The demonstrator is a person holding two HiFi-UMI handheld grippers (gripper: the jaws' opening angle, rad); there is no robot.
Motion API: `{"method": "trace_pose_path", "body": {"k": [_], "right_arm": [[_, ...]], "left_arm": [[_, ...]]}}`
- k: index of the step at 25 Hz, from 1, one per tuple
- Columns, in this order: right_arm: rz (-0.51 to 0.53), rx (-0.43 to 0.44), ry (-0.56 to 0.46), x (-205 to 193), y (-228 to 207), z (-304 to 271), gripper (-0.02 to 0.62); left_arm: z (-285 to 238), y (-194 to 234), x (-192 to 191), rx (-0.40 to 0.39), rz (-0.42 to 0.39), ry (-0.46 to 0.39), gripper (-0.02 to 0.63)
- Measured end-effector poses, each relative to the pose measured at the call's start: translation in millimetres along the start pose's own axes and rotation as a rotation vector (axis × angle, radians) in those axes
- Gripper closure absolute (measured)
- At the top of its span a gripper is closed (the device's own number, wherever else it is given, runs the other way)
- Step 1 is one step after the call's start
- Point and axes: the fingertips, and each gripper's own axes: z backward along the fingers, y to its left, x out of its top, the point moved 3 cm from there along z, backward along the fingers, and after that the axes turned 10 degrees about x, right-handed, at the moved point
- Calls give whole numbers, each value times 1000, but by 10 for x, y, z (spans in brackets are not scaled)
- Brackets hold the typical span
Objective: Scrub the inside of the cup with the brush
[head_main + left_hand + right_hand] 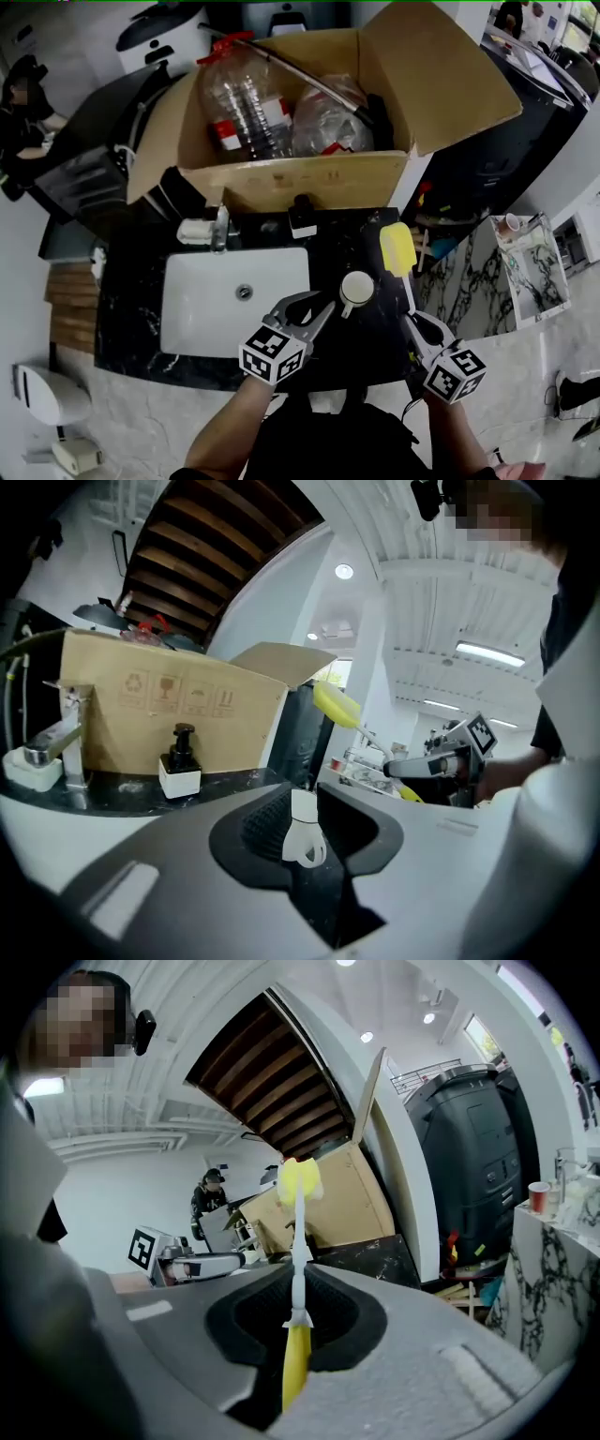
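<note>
Just ahead of the parted left claw [321, 301] stands the cup [356, 289] — right claw [417, 324] clamps the brush [397, 248]

black marble counter [349, 242], white sink [199, 311], soap bottle [302, 218], cup [357, 288]

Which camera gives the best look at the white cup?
The head view: the cup shows whole from above, open mouth up. The left gripper view catches only its side, framed between the fingers; the right gripper view misses it.
</note>
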Motion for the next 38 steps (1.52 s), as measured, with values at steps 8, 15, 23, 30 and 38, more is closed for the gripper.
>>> {"method": "trace_pose_path", "body": {"k": [8,15,23,30,38], "right_arm": [[-31,-154,-25,-79,186,-78,560],[-58,-190,-17,-178,181,-31,560],[-80,-178,20,-318,83,1,560],[-41,-158,63,-304,33,56,560],[-27,-163,68,-261,-28,216,560]], "left_arm": [[-243,-59,-391,-301,-47,152,411],[-427,-180,-641,-381,-93,230,399],[-534,-295,-826,-424,-129,287,414],[-617,-381,-893,-458,-134,300,477],[-632,-521,-903,-464,-212,285,457]]}}
